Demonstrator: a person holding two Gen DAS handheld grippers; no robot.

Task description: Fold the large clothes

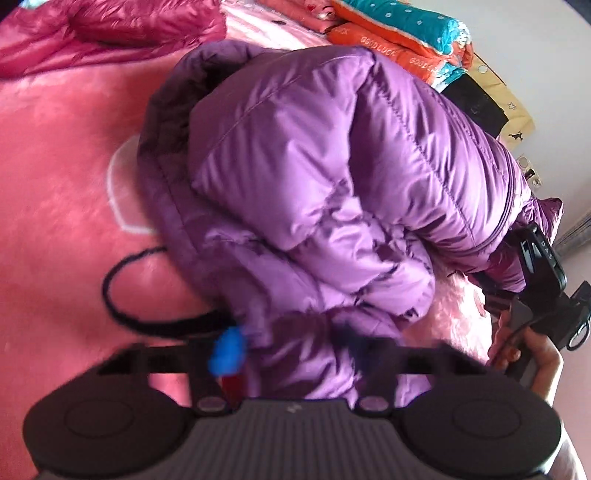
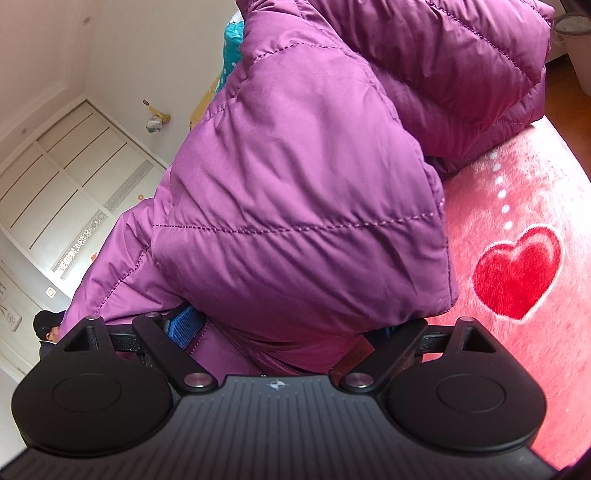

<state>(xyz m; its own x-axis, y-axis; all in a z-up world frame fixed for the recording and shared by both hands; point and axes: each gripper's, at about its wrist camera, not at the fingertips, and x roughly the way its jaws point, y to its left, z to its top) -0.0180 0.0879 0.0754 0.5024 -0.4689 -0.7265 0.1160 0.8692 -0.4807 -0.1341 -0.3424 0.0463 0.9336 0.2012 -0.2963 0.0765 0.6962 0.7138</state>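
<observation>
A purple puffer jacket (image 1: 317, 173) lies bunched on a pink plush blanket (image 1: 55, 177), with its dark hood lining at the upper left. My left gripper (image 1: 291, 350) is at the jacket's near edge, with purple fabric between its fingers; one blue pad (image 1: 227, 350) shows, the view is blurred. My right gripper (image 2: 284, 332) is shut on a thick fold of the same jacket (image 2: 303, 192); a blue pad (image 2: 186, 325) shows at the left. The right gripper also shows at the right in the left wrist view (image 1: 535, 280), held by a hand.
A black cord loop (image 1: 122, 295) lies on the blanket left of the jacket. A magenta coat (image 1: 92, 33) and a stack of folded clothes (image 1: 399, 33) lie at the back. A red heart (image 2: 517, 273) marks the blanket. A white wardrobe (image 2: 62, 192) and a bin (image 2: 576, 44) stand beyond.
</observation>
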